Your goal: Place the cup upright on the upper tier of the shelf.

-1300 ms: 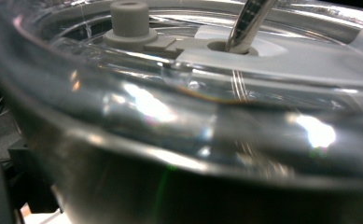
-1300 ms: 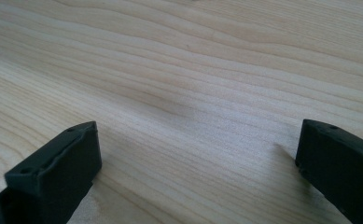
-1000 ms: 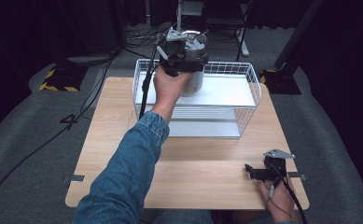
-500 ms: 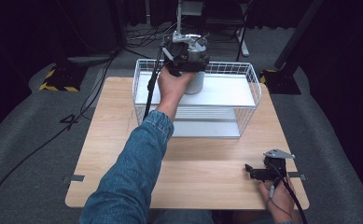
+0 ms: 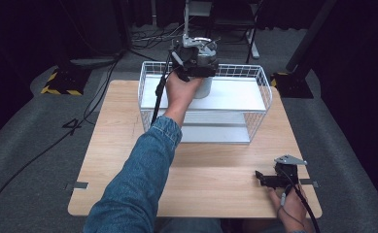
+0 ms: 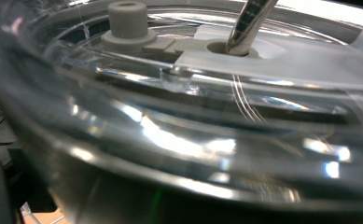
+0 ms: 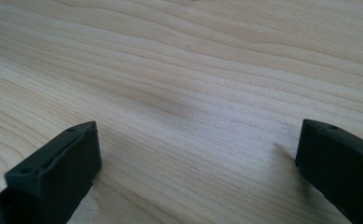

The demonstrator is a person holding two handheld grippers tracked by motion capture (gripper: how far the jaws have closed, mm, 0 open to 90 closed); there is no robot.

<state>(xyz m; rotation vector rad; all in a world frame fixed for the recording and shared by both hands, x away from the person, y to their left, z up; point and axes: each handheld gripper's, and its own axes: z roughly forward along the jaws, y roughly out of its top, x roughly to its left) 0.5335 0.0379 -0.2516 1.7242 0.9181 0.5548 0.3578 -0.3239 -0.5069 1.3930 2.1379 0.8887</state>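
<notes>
The left claw (image 5: 192, 60) sits against a lidded steel tumbler (image 5: 203, 87) at the wire basket's (image 5: 259, 104) far rim; its grip can't be told. The right claw (image 5: 269, 178) rests wide near the worktop's (image 5: 118, 145) right front corner, idle.

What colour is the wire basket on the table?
White; the wire basket shows best in the high view.

wooden table (image 5: 128, 160) | white wire basket (image 5: 254, 104) at far edge, on top
</notes>
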